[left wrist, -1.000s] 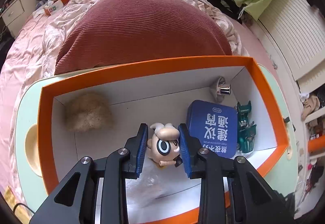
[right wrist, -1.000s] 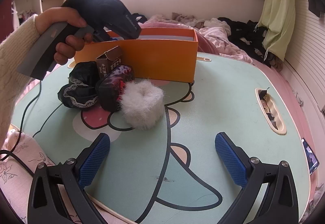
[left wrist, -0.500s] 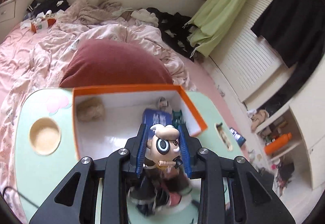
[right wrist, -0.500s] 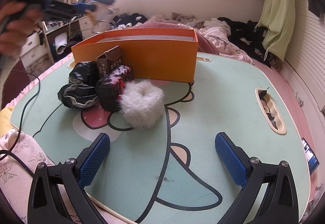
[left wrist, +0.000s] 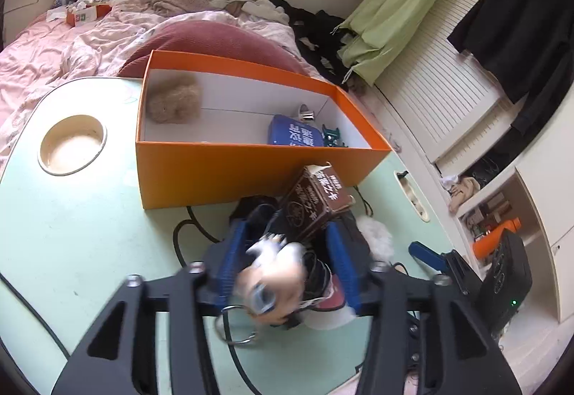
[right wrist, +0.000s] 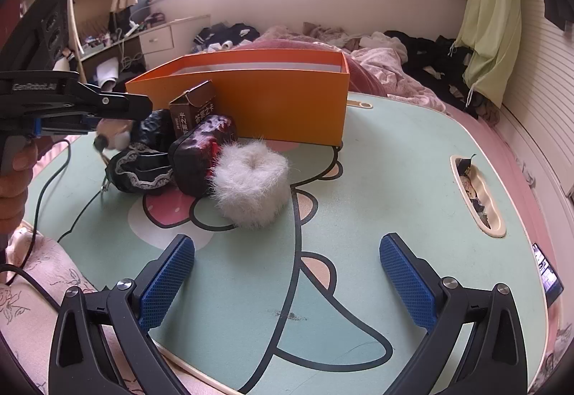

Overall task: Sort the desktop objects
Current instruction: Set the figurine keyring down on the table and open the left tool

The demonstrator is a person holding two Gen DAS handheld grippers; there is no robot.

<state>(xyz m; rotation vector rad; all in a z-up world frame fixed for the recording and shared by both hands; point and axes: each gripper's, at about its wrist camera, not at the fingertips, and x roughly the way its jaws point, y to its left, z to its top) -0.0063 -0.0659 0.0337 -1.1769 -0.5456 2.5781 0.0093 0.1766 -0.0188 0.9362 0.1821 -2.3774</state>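
- Sorting step in hand: left tool [left wrist: 285, 260] over the near part of the mint-green worktop [left wrist: 89, 233], outside the orange box [left wrist: 251, 172]; jaws opening, pads drawing off a small big-headed figurine [left wrist: 272, 284] with a keyring loop; figurine blurred, seemingly dropping free between the blue pads.
- Figurine's place: in front of the box, above a heap of a brown carton [left wrist: 314, 205], a black lace-trimmed pouch [right wrist: 143, 169], a dark red glossy pouch [right wrist: 201, 151] and a white fluffy ring [right wrist: 251, 187].
- Right tool [right wrist: 287, 282] spread wide and empty, low over the worktop's cartoon print, well apart from the heap.
- Inside the box: tan fluffy piece [left wrist: 174, 101] at one end; blue tin [left wrist: 296, 135], a small silver item and a teal toy at the other.
- Next move, as judged: picking one heap item, likely the carton or fluffy ring; needs a fully spread tool lowered squarely, since items lean on each other.
- Figurine's look: pale head, one large round eye, dark body; details smeared.
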